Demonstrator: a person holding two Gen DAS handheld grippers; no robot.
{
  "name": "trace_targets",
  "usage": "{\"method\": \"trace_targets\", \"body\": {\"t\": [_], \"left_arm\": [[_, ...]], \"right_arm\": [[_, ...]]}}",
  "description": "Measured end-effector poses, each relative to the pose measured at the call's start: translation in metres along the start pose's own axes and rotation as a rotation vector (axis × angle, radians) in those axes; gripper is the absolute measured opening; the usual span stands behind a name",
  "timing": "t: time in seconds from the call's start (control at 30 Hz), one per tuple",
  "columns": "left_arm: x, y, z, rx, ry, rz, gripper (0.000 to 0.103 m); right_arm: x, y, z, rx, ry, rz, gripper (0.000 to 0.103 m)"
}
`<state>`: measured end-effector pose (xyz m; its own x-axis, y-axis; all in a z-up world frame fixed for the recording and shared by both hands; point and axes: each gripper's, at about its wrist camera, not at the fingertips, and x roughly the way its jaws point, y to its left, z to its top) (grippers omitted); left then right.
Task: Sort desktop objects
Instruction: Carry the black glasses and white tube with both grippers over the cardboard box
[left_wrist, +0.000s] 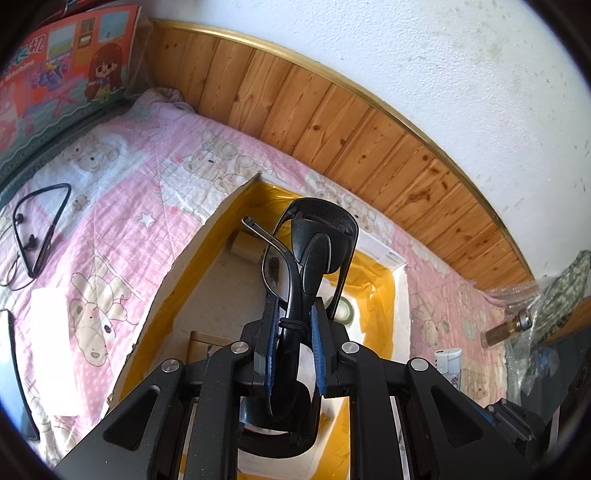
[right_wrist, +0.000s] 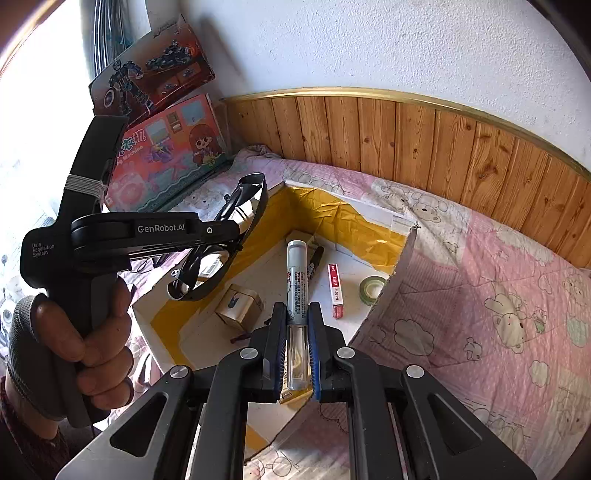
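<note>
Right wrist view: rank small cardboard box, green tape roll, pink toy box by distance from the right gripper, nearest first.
From the right gripper, shut on a marker pen:
1. Small cardboard box, just left, on the floor of the open box.
2. Green tape roll, to the right by that box's torn wall; close to 1, hard to call.
3. Pink toy box, far left, against the wall.

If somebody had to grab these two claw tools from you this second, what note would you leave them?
Left claw: shut on a pair of black glasses, held above the open box.
Right claw: shut on a clear tube with a grey cap, also above the box.
Already in the box: a tape roll, a red-and-white packet, a black marker and a small cardboard carton.
Left to do: set down the glasses and the tube. Corded earphones, a white spray bottle and a small amber bottle lie on the pink bear blanket outside the box.
</note>
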<state>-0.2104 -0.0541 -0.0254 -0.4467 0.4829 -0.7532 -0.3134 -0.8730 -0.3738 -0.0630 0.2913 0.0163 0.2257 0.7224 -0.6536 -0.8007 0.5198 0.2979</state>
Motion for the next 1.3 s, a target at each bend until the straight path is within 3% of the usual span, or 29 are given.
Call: {"method": "trace_targets", "body": {"t": [0.73,1.3], "left_arm": [[0.06,0.011,0.02,-0.008,0.121,0.072,0.016],[0.099,0.009,0.018,0.026,0.22,0.166,0.017]], "right_arm": [[0.081,-0.03,0.047,-0.016,0.119,-0.071,0.012],[0.13,-0.038,0.058,-0.082,0.251,-0.102,0.012]]}}
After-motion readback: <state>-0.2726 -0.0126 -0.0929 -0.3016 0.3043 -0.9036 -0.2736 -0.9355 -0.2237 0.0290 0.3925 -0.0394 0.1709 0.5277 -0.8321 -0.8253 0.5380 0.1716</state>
